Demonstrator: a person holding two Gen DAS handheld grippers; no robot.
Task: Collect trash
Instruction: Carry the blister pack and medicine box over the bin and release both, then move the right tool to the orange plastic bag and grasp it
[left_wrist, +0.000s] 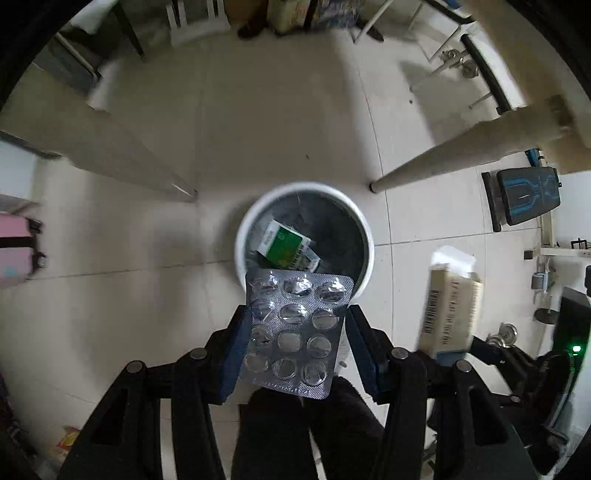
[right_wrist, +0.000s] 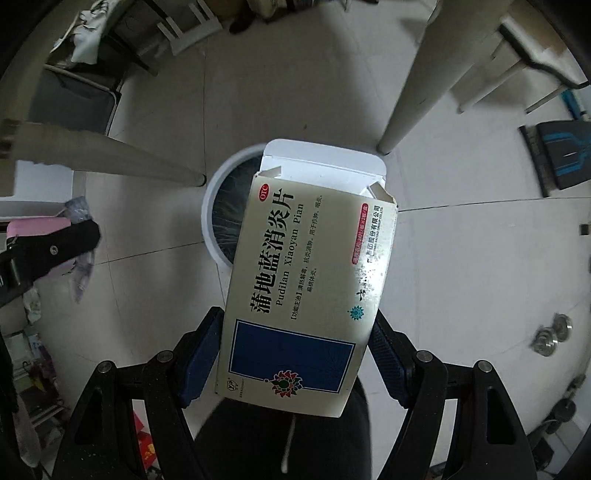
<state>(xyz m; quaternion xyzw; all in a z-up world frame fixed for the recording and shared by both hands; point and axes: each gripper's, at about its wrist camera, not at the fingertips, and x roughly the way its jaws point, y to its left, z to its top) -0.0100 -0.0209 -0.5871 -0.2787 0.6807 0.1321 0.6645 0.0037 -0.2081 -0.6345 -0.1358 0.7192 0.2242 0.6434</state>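
Black-framed right tongs (right_wrist: 295, 343) with blue pads are clamped on the sides of a cream cardboard medicine box (right_wrist: 306, 291), printed with a dark blue panel and black lettering. Its white end flap stands open at the far end. That box hangs above a round white waste bin (right_wrist: 210, 218) with a dark liner, covering much of the bin's mouth in the right wrist view.

Pale tiled floor (left_wrist: 280, 122) spreads under everything, and two beige tapered furniture legs (left_wrist: 443, 158) reach down to it on either side of the bin.

From the left wrist view, the bin (left_wrist: 364, 229) stands directly beyond the left tongs (left_wrist: 295, 343), whose blue pads press on the long edges of a silver foil blister sheet (left_wrist: 291, 332) with its pill pockets burst. The sheet's far end overlaps the bin's near rim. A green and white carton (left_wrist: 286, 247) lies inside the bin, tilted against the liner. The cream box appears blurred at the right of this view, well apart from the blister sheet.
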